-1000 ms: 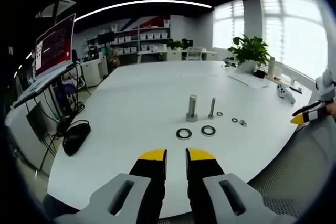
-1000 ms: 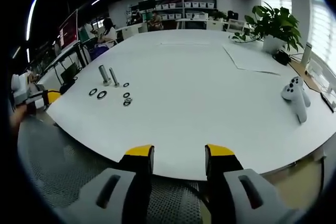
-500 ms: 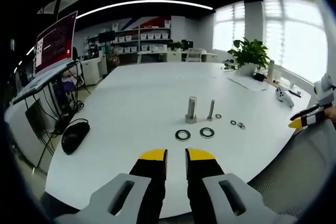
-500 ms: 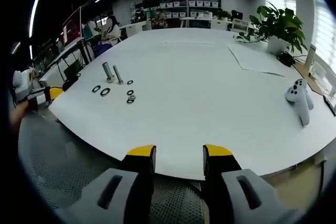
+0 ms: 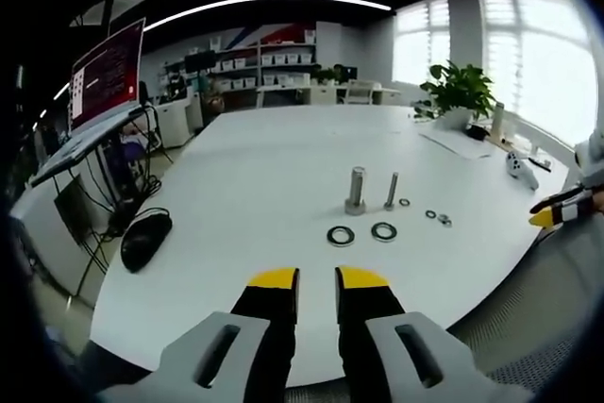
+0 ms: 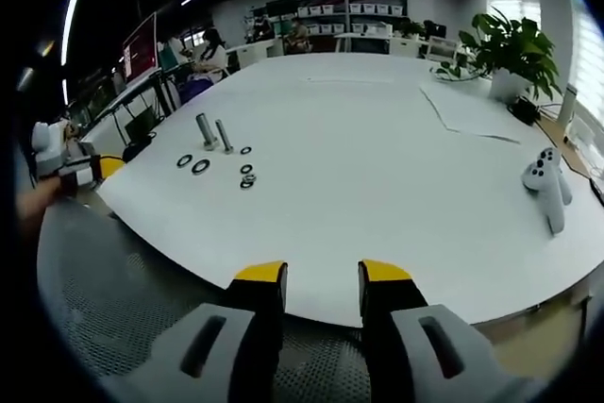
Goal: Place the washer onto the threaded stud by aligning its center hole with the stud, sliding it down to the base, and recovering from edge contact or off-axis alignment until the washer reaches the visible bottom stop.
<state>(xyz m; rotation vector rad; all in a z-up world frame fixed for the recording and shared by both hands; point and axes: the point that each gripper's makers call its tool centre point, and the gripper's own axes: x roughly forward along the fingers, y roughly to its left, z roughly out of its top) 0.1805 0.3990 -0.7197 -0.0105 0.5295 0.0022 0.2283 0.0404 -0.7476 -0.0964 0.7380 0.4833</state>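
Note:
Two upright threaded studs stand mid-table, a thick one [image 5: 356, 190] [image 6: 205, 130] and a thin one [image 5: 391, 191] [image 6: 225, 136]. Two large dark washers [image 5: 341, 235] [image 5: 384, 231] lie flat in front of them, seen in the right gripper view as washers [image 6: 184, 160] [image 6: 201, 166]. Small washers [image 5: 431, 214] [image 6: 247, 169] lie beside the thin stud. My left gripper [image 5: 318, 277] hovers at the table's near edge, jaws a narrow gap apart, holding nothing. My right gripper [image 6: 322, 272] is off the table's edge, far from the studs, open and empty. Each gripper appears in the other's view: right gripper [image 5: 557, 214], left gripper [image 6: 85, 172].
A black mouse [image 5: 146, 240] lies at the table's left end below a red-screened laptop [image 5: 106, 73]. A white controller [image 6: 547, 186], a paper sheet [image 6: 472, 106] and a potted plant [image 6: 510, 44] occupy the far side. Grey mesh flooring [image 6: 123, 299] lies below the white table [image 6: 377, 186].
The right gripper's jaws have narrowed a little. Both views have shifted slightly with the hands. Studs and washers lie where they were.

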